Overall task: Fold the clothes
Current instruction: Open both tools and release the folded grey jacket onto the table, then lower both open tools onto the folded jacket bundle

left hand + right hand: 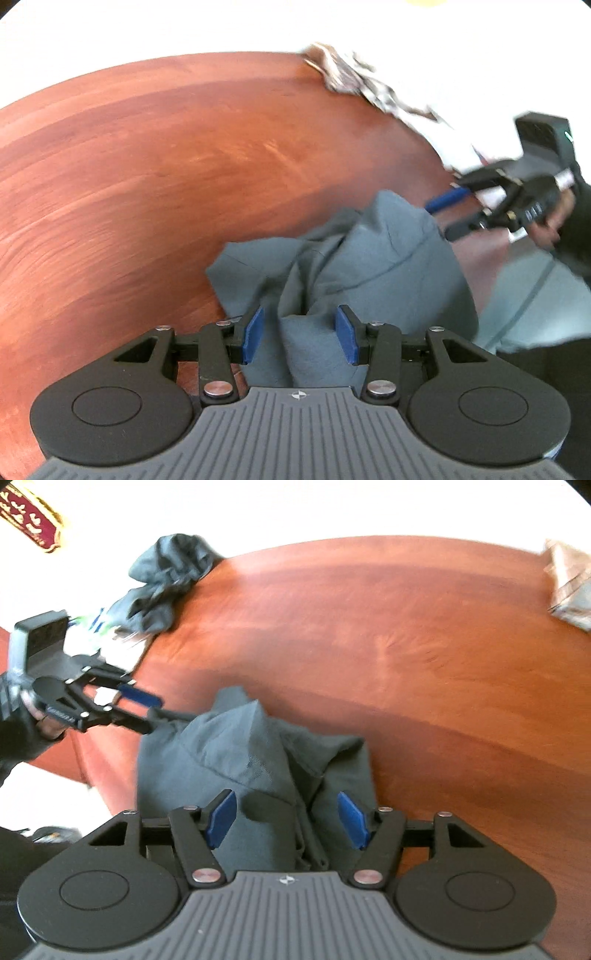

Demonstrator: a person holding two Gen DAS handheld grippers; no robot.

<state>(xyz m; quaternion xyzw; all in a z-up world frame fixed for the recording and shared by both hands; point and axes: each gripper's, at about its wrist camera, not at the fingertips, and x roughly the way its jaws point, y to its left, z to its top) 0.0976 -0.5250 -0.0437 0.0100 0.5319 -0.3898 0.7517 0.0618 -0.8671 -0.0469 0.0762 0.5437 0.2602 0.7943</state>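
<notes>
The grey garment (369, 266) lies bunched in a heap at the near edge of the wooden table (147, 166), straight ahead of and below both grippers. From the left wrist view it runs away from the tool toward the upper right, with a raised peak at its far end and a flatter flap spreading out to the left.

The left gripper (301, 336) has its blue pads standing either side of a thick fold of the cloth, moderately apart. The fold rises between them, but a gap shows on each side, so I judge it released rather than clamped, though the blur makes this less than certain.

The right gripper (288, 819) hangs over the same heap with its jaws spread wider. Cloth lies beneath and between the pads without touching them, so it holds nothing.

Each tool is about equally near the garment. The left sits over the side toward the table's corner and the right over the side toward the open tabletop, so either could take a fresh hold.

Farther off, a dark crumpled garment (166, 579) rests near the table's far left edge in the right wrist view. A patterned cloth (351, 77) lies at the far edge in the left wrist view.
</notes>
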